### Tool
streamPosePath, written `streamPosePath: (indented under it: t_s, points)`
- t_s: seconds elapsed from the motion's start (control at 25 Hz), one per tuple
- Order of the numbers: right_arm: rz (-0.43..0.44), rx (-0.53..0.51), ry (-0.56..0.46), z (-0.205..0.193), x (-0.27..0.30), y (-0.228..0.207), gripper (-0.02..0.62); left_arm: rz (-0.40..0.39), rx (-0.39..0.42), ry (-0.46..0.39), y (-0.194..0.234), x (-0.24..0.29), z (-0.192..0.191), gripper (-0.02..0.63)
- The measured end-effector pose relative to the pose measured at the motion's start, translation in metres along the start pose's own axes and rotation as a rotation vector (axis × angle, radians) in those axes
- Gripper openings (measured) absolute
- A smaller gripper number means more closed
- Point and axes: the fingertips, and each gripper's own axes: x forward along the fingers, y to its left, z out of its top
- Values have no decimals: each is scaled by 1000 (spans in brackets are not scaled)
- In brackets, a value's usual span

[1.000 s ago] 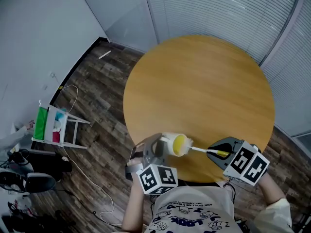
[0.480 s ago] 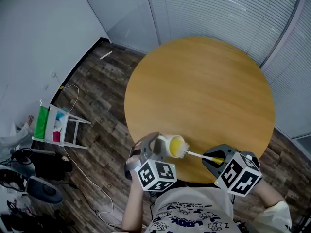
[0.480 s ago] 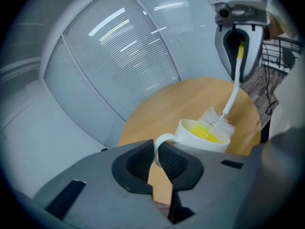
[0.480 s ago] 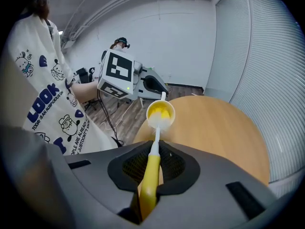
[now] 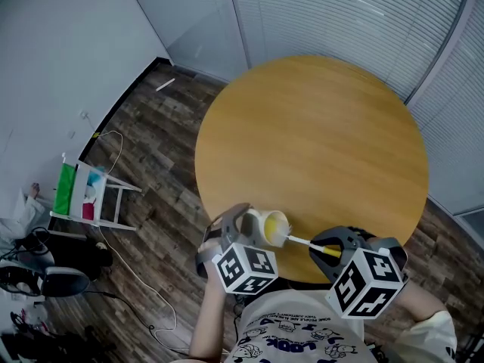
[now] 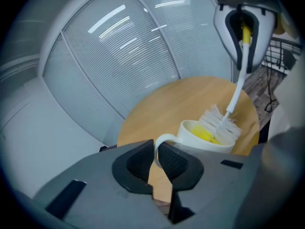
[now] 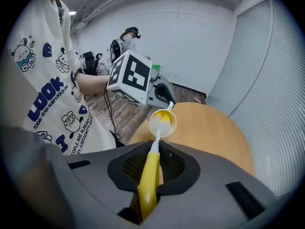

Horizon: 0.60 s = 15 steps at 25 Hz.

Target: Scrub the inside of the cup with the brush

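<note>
A: Any writing to read?

B: Only on the person's shirt: "LOOK" in big blue letters, set among small cartoon figures. The smaller print beside them is too fine to read.

A: Where is the cup?

B: At the near edge of the round wooden surface, tipped on its side with its mouth to the right. It is white outside and yellow inside. The left tool is clenched on its thin handle.

A: And the brush?

B: The right tool grasps its yellow handle, jaws tight on it. The white stem runs left to the cup, and the white bristles sit at the mouth, partly inside the rim.

A: What gets in the way?

B: In the head view the left tool's black-and-white cube covers most of that tool's body, and the right tool's cube hides the hand behind it. In the right gripper view the left cube stands just behind the cup.

A: And round about?

B: A dark plank floor lies to the left. On it stands a small white rack with green, white and red panels, and a pale cable trails near it. Pale blinds close off the far side. The right gripper view shows another person far off by a grey wall.
</note>
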Motion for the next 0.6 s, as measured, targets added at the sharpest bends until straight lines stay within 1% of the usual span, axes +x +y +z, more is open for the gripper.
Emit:
streamPosePath:
  t_s: [0.24, 0.4, 0.48, 0.6]
  points:
    - [14, -20, 22, 5, -4, -2, 46, -7, 27, -11, -6, -4, 1, 35]
    - [34, -12, 25, 3, -7, -3, 46, -7, 99, -41, -14, -8, 7, 35]
    - [50, -1, 25, 0, -9, -5, 45, -22, 122, -63, -19, -10, 10, 35]
    - [71, 30, 21, -3, -11, -7, 46, -51, 130, -96, -21, -15, 12, 35]
